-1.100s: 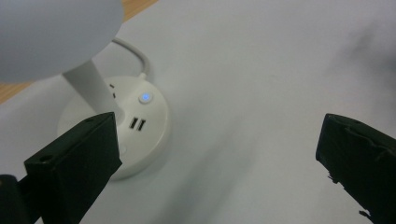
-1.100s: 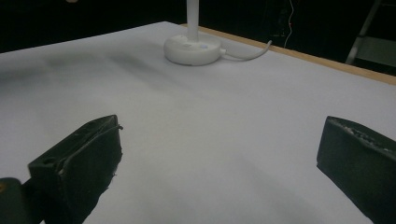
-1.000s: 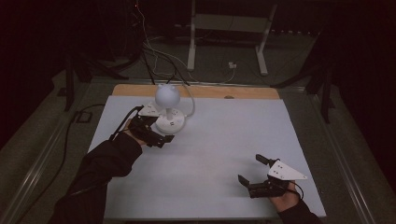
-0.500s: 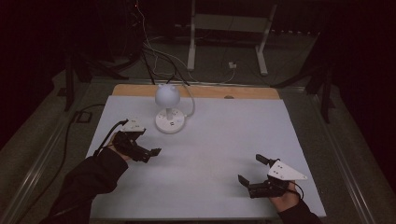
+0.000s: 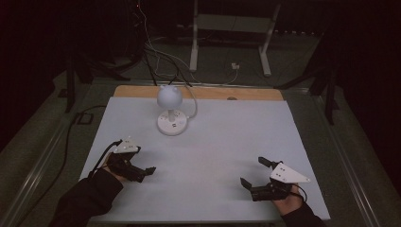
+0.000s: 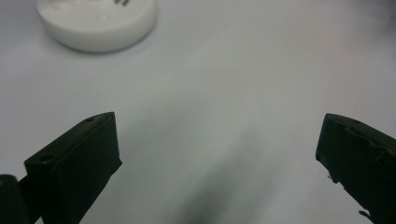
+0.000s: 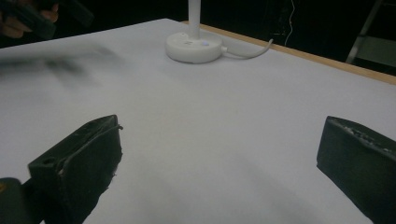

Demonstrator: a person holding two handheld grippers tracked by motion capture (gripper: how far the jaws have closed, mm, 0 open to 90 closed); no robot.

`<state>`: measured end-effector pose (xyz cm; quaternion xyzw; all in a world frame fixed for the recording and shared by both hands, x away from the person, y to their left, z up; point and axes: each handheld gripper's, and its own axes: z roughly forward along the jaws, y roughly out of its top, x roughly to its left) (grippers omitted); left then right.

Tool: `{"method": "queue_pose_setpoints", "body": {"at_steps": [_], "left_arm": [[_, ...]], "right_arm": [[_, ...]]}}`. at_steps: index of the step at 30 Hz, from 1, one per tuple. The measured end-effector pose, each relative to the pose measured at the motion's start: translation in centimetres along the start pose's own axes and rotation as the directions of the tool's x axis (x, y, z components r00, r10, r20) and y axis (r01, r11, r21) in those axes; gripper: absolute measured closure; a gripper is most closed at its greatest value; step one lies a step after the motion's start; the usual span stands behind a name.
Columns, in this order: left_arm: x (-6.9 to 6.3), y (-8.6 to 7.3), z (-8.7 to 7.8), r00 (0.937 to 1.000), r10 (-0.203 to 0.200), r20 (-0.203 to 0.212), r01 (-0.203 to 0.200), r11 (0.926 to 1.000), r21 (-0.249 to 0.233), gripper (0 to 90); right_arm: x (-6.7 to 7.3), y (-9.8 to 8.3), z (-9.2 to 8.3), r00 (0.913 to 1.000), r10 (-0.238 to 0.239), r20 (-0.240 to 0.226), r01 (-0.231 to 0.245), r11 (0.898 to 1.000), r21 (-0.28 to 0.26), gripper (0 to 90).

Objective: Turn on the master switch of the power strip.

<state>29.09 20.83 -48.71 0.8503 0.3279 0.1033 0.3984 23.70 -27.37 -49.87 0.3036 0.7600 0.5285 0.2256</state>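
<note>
A small white desk lamp stands at the far middle-left of the white table, with a round base and a globe head. My left gripper is near the table's front left, well short of the lamp, open and holding nothing. In the left gripper view the lamp base lies beyond the wide-apart jaws. My right gripper rests open at the front right, also holding nothing. The right gripper view shows the lamp base and its stem far ahead, and the other hand at the top left.
The lamp's white cable runs off the back, over the bare wooden strip at the table's far edge. Dark cables and a white metal frame are on the floor behind. A black cable trails left of the table.
My left gripper has drawn back from the lamp base toward the near left of the table, with nothing in it. The right gripper and the lamp have stayed put.
</note>
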Motion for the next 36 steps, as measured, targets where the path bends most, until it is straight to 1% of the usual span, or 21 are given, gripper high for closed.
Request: {"method": "queue_pose_setpoints", "body": {"at_steps": [4,7,9,13,18,20,23,25,28,32,36], "left_arm": [[-0.3,-1.2,-0.1,0.9999,-0.014,0.000,0.014,0.9999,-0.003,0.3],[-0.7,-1.9,-0.1,0.9999,-0.014,-0.001,0.014,0.9999,0.006,0.2],[-1.0,-2.4,-0.1,1.0000,-0.007,-0.006,0.007,0.9998,0.018,0.2],[-1.4,-3.4,-0.3,1.0000,0.000,-0.003,0.000,0.9994,0.034,0.2],[-1.7,-4.4,-0.8,0.9996,-0.011,-0.025,0.011,0.9995,0.029,0.3],[-1.7,-4.8,-1.0,0.9991,-0.016,-0.039,0.017,0.9997,0.019,0.3],[-1.9,-5.4,-1.2,0.9984,-0.028,-0.048,0.028,0.9995,0.011,0.3],[-2.1,-5.6,-1.2,0.9978,-0.023,-0.063,0.024,0.9996,0.013,0.3],[-2.1,-5.7,-1.0,0.9981,-0.021,-0.058,0.022,0.9996,0.015,0.3],[-1.9,-5.6,-0.7,0.9981,-0.029,-0.054,0.030,0.9995,0.013,0.3],[-1.9,-5.5,-0.7,0.9983,-0.025,-0.052,0.025,0.9996,0.010,0.3]], "right_arm": [[0.0,0.0,0.1,1.0000,0.001,-0.002,-0.001,1.000,0.003,0.0],[0.0,0.0,0.1,1.0000,-0.001,-0.003,0.001,1.000,0.003,0.0],[0.0,-0.1,0.1,1.0000,-0.001,-0.004,0.002,1.000,0.004,0.0],[0.1,-0.1,0.1,1.0000,-0.004,-0.007,0.004,1.000,0.007,0.0],[0.1,-0.1,0.1,1.0000,-0.003,-0.008,0.003,1.000,0.010,0.0],[0.1,-0.1,0.1,1.0000,-0.004,-0.008,0.004,1.000,0.010,0.0],[0.0,-0.2,0.1,1.0000,-0.006,-0.008,0.006,1.000,0.012,0.0],[0.0,-0.2,0.1,0.9999,-0.003,-0.010,0.003,1.000,0.014,0.0],[0.1,-0.2,0.1,0.9999,-0.005,-0.013,0.005,1.000,0.017,0.0],[0.1,-0.3,0.2,0.9998,-0.007,-0.018,0.007,1.000,0.022,0.0],[0.1,-0.3,0.2,0.9998,-0.007,-0.017,0.007,1.000,0.024,0.0]]}}
